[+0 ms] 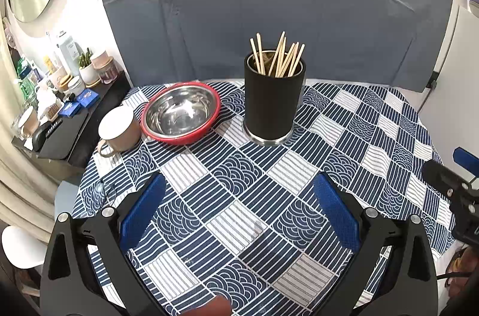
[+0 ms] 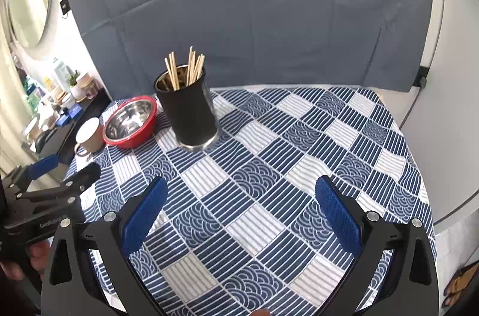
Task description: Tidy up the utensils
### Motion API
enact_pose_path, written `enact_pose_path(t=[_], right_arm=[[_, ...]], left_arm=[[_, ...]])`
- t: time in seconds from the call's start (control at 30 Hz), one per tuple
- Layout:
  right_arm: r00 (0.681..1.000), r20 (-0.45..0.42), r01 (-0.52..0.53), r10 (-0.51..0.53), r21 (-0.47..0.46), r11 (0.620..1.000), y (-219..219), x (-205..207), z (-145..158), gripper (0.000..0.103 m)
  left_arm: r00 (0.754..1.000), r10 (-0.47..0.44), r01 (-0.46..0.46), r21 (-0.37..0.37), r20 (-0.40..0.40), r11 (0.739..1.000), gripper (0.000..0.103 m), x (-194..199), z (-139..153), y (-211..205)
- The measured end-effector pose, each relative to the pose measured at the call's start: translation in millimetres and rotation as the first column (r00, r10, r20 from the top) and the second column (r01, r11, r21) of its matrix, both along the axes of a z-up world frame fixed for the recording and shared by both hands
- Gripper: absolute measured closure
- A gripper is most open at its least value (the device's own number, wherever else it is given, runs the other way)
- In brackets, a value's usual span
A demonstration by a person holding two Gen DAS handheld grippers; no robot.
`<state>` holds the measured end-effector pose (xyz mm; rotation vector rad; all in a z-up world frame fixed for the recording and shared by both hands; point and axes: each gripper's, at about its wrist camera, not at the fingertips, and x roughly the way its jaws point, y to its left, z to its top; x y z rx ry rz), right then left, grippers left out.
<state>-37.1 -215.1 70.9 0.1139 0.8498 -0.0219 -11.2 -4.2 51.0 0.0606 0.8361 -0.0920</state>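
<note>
Far left, off the table: a dark side shelf [image 1: 74,118] crowded with jars, cups and a small potted plant [image 1: 86,66]; details there are too small to read.

On the table's left edge sits a beige mug [image 1: 119,129] with a white interior, handle toward the viewer. Just beside it, to the right, touching or nearly so, is a steel bowl [image 1: 181,112] with a red outside and rim, apparently empty.

Right of the bowl, near but apart from it, stands the holder [image 1: 274,103]: a black cylinder on a bright metal base, upright on the patterned tablecloth [image 1: 269,175], toward the back of the table. It holds a bunch of chopsticks [image 1: 278,55], pale wood, thin, plain. Their long axes run near vertical, lower ends hidden inside the holder, upper ends rising above the rim and fanning out slightly, some leaning left, some right. In the right wrist view the holder [image 2: 188,109] appears left of centre and tilted, which may be lens distortion.

Left gripper [image 1: 239,196]: blue-padded fingers [image 1: 143,211] spread wide, nothing between them, hovering over the near part of the cloth. Right gripper [image 2: 241,199]: likewise released, pads [image 2: 336,211] well apart, empty, over the cloth. Each gripper shows at the edge of the other's view.

Behind the table hangs a grey-blue backdrop [image 1: 269,1].
</note>
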Motion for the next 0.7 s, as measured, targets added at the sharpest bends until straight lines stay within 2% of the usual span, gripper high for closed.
enact_pose_path(t=[0.23,0.5,0.7], right_arm=[[1.000,0.002,0.002,-0.002,-0.012,1.000,1.5,-6.1,-0.1,0.008],[1.000,0.002,0.023,-0.023,0.010,1.000,-1.8,-8.9,-2.4,0.008],[1.000,0.011,0.027,-0.027,0.016,1.000,-2.1,-7.9,-1.6,0.008]], left_arm=[[0.999,-0.036,0.036,0.013,-0.027,0.999,0.006,-10.4,-2.0,-3.6],[0.999,-0.032,0.032,0.021,0.020,0.999,0.006,-18.8,7.6,-4.0],[1.000,-0.023,0.023,0.001,0.020,1.000,0.006,-15.7,7.8,-0.5]])
